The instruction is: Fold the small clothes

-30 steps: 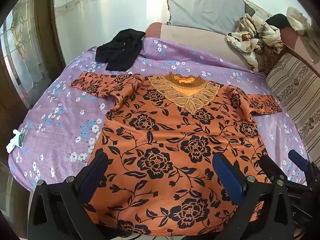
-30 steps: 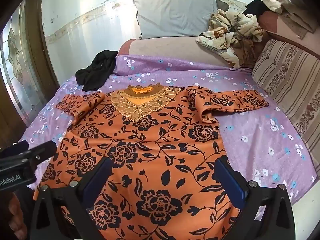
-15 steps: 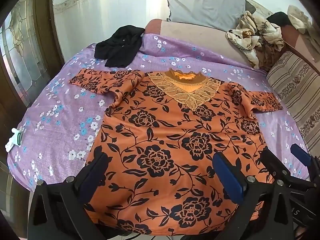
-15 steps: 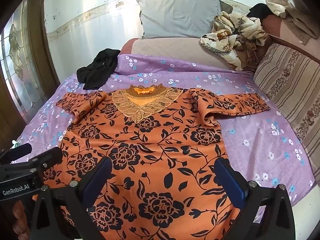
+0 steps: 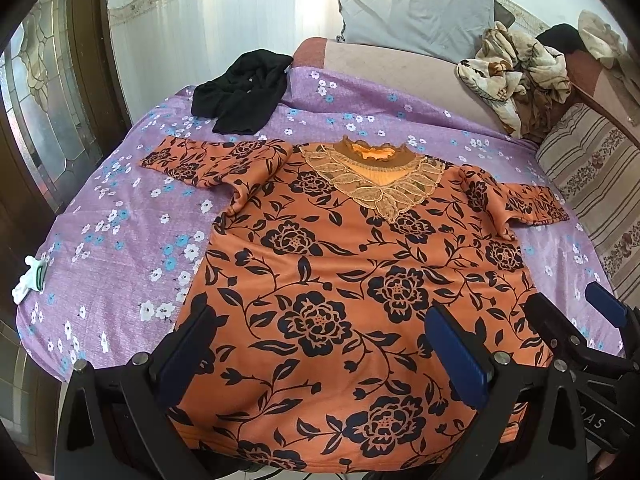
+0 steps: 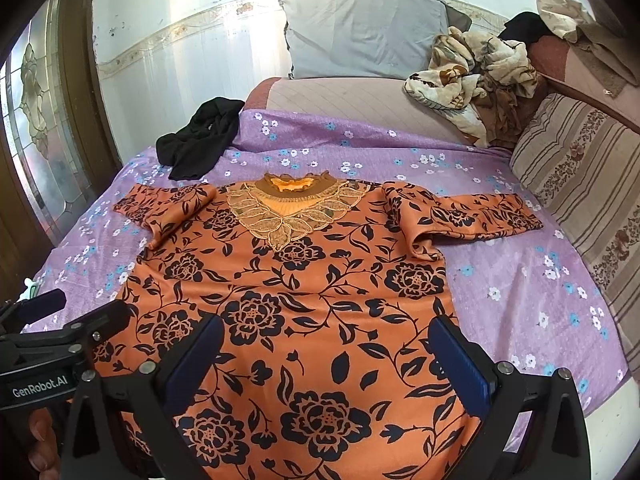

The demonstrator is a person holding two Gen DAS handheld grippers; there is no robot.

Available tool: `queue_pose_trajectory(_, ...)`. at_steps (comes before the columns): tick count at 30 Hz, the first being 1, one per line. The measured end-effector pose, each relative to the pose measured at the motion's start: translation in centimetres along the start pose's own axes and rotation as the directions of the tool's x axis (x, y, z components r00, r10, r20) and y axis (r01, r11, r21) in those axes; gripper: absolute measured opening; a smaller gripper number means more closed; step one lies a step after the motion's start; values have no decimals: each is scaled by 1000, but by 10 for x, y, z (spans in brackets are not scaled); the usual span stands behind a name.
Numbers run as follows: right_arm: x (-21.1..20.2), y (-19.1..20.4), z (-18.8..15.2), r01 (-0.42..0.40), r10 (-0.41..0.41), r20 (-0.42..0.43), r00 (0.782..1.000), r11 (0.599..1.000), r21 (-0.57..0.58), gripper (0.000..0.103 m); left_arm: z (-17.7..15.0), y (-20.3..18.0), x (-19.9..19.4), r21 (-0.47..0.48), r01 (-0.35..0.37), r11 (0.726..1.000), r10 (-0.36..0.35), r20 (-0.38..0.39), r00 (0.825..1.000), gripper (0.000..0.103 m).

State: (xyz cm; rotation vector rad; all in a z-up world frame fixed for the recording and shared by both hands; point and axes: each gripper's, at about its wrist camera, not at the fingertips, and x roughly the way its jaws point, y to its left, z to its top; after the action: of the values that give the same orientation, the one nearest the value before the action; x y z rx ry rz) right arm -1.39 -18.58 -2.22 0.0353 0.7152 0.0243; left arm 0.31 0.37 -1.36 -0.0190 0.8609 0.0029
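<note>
An orange top with black flowers and a lace collar point(image 5: 344, 264) lies flat, front up, on the purple bedsheet, both sleeves spread sideways; it also shows in the right wrist view point(image 6: 304, 292). My left gripper point(image 5: 320, 344) is open and empty, hovering above the hem near the bed's front edge. My right gripper point(image 6: 328, 356) is open and empty, above the hem to the right of the left one. The right gripper shows at the right edge of the left wrist view point(image 5: 576, 320). The left gripper shows at the left edge of the right wrist view point(image 6: 60, 320).
A black garment point(image 5: 240, 96) lies crumpled at the sheet's far left. A grey pillow point(image 6: 364, 32) leans on the back wall. A heap of patterned clothes point(image 6: 476, 76) sits at the far right. A striped cushion point(image 6: 584, 184) lines the right side. A wooden glazed door point(image 5: 48, 120) stands left.
Both grippers have drawn back and up a little from the top, so the views show more of the bed. Both stay open; the top has not moved.
</note>
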Motion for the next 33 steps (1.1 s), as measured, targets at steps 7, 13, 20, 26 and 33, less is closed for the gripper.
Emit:
queue_pose_trajectory(7, -1, 2, 2, -3, 3, 4, 1000, 1000, -5, 103, 3, 2, -1, -1, 5, 1000, -5, 3, 1000, 103)
queue_pose_trajectory(13, 0, 2, 2, 0, 0, 1, 1000, 1000, -6, 103, 3, 2, -3, -1, 3, 1000, -3, 6, 1000, 103)
queue_pose_trajectory(20, 0, 2, 1, -1, 1, -1, 1000, 1000, -7, 103, 4, 2, -3, -3, 4, 1000, -4, 1, 1000, 103)
queue_pose_trajectory(26, 1, 2, 1, 1, -1, -5, 1000, 1000, -9, 103, 5, 3, -1, -1, -1, 1000, 1, 1, 1000, 103)
queue_pose_trajectory(33, 3, 2, 4, 8, -8, -4, 1000, 1000, -10, 103, 7, 5, -1, -3, -4, 1000, 4, 4, 1000, 103)
